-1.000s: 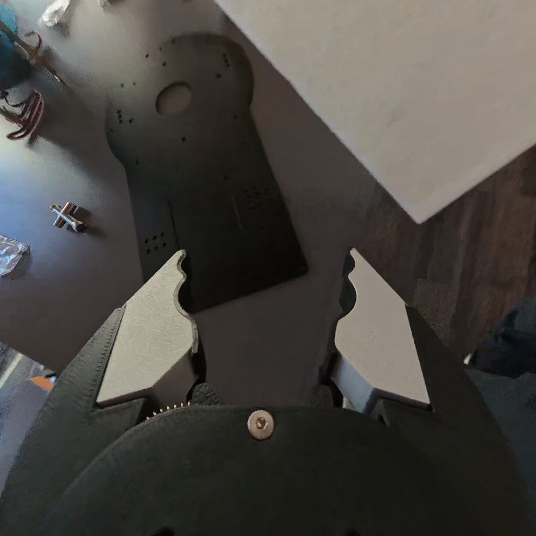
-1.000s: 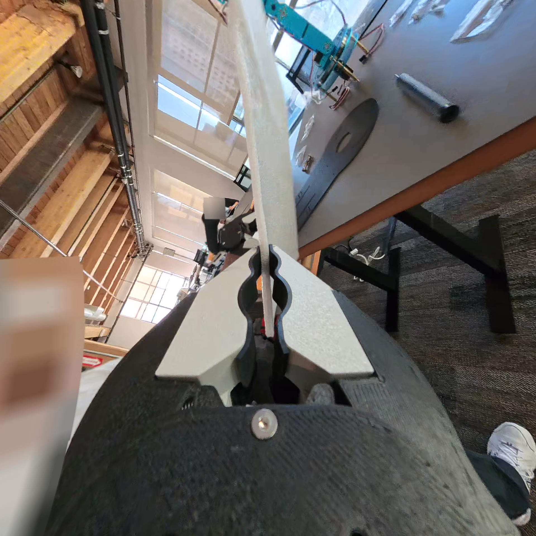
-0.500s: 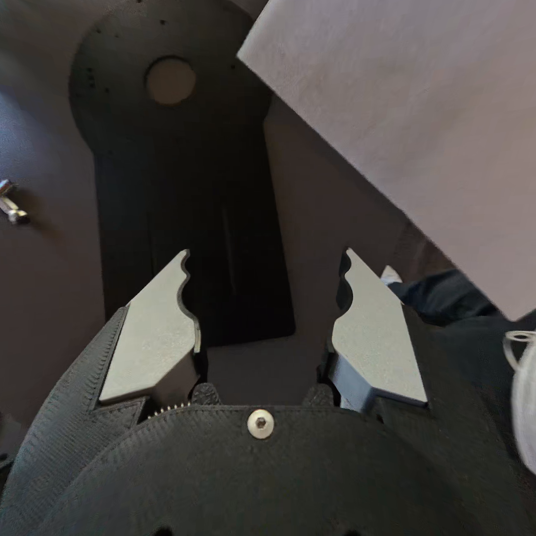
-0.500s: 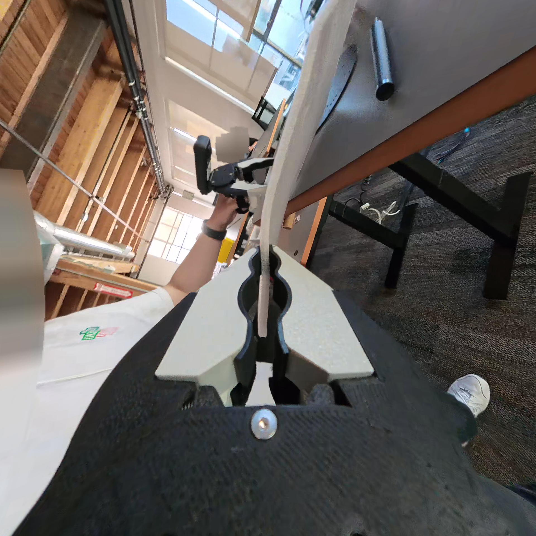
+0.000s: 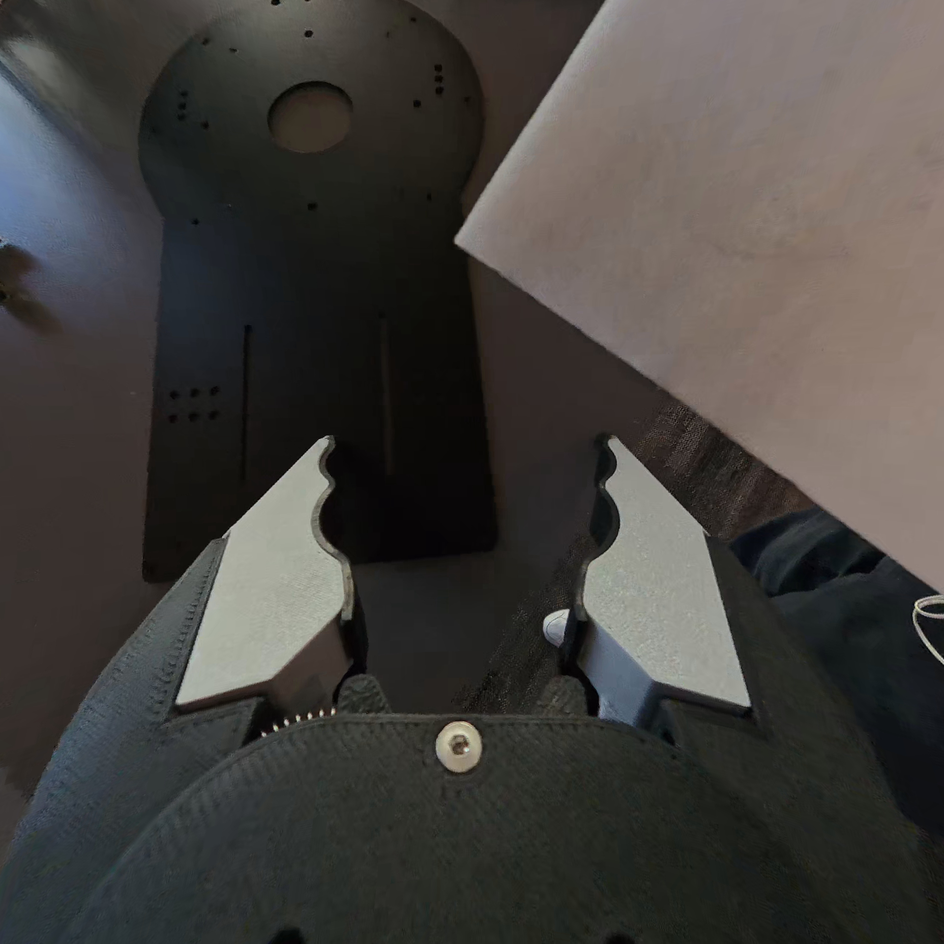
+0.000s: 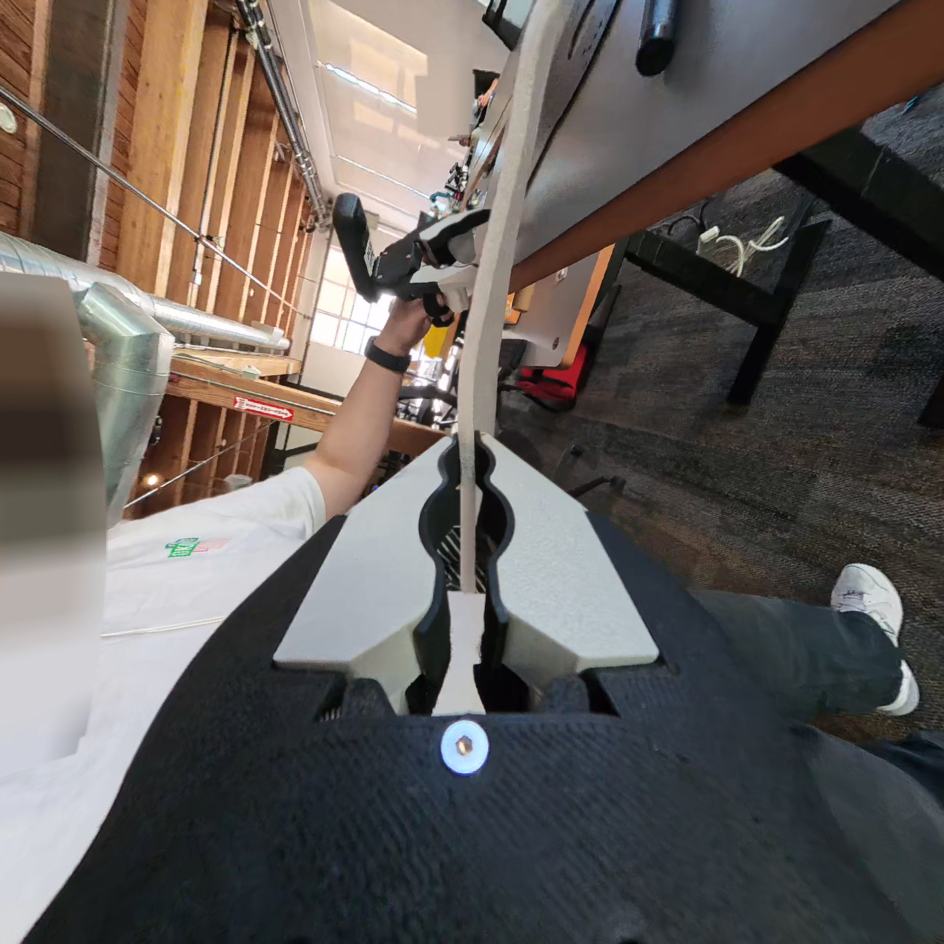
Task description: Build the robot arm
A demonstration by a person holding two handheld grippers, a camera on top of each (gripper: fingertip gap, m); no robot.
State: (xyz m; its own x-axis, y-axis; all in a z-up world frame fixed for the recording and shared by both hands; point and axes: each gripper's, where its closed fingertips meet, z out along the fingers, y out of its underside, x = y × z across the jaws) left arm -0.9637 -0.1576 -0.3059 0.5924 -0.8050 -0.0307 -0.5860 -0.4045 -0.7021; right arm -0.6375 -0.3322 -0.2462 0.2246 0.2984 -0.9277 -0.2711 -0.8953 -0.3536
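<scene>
Right wrist view showed the right gripper (image 6: 468, 444) pinching a white foam sheet (image 6: 503, 214) edge-on, lifted beside the grey table (image 6: 664, 138), likely to keep it clear. Spread and empty, the left gripper (image 5: 467, 449) hovered above a black perforated plate (image 5: 311, 316) lying flat there.

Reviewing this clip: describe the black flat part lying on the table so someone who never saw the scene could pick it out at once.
On the dark grey table, just ahead of the open left hand-held gripper, lies a flat black plate. It is keyhole-shaped: a rounded head with one large round hole, then a straight body with two thin slots and small drilled holes. The white foam sheet beside it is plain and held off the table.
</scene>
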